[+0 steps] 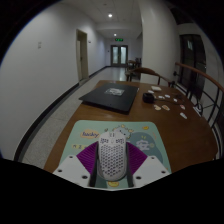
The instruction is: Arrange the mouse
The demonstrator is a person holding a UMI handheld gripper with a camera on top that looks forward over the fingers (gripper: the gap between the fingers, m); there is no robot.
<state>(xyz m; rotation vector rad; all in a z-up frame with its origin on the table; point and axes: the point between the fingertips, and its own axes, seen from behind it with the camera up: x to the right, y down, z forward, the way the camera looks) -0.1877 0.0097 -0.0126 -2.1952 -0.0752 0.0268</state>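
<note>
A white perforated mouse [112, 156] sits between my two fingers, over a pastel mouse mat [88, 141] with printed pictures on a round wooden table [170, 135]. My gripper [112, 162] has its purple pads [87, 158] close against both sides of the mouse; no gap shows on either side. I cannot tell if the mouse is lifted or resting on the mat.
A black laptop [110, 96] lies closed on the table beyond the mat. Several small white items [160, 98] lie to its right. Chairs [205, 95] stand by the table's right side. A corridor with doors runs on beyond the table.
</note>
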